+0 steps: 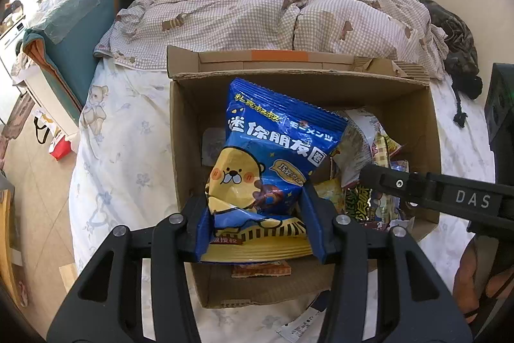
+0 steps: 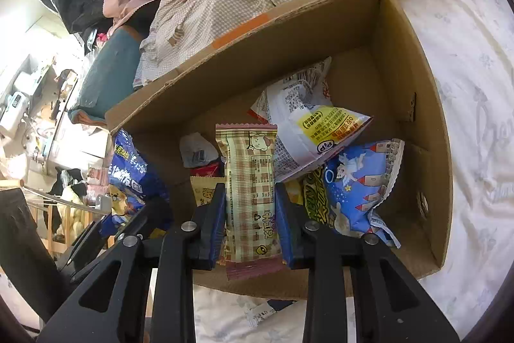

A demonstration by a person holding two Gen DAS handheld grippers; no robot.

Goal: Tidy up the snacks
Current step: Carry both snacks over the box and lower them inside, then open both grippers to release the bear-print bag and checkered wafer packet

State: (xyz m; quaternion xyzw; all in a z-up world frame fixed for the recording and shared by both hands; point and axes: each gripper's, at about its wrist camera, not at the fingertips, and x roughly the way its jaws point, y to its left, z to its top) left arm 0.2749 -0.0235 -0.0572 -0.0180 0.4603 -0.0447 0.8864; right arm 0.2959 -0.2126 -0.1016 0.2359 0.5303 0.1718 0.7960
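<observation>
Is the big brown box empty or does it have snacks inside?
Not empty. The cardboard box has several snack packets piled inside.

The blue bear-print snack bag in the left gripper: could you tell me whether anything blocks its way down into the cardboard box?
Nothing visible does. The blue bear-print snack bag hangs over the open-topped brown cardboard box, above its emptier left side; the loose snack packets lie piled to the right.

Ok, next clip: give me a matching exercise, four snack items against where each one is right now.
Items:
1. blue bear bag
2. plaid wafer pack
3. castle-print blue packet
4. white packet with yellow label

Places:
A. lying in the cardboard box, right side
B. clamped in the right gripper
C. resting on the pile, back of the box
D. clamped in the left gripper

Pairs: 1-D, 2-B, 3-A, 4-C
</observation>
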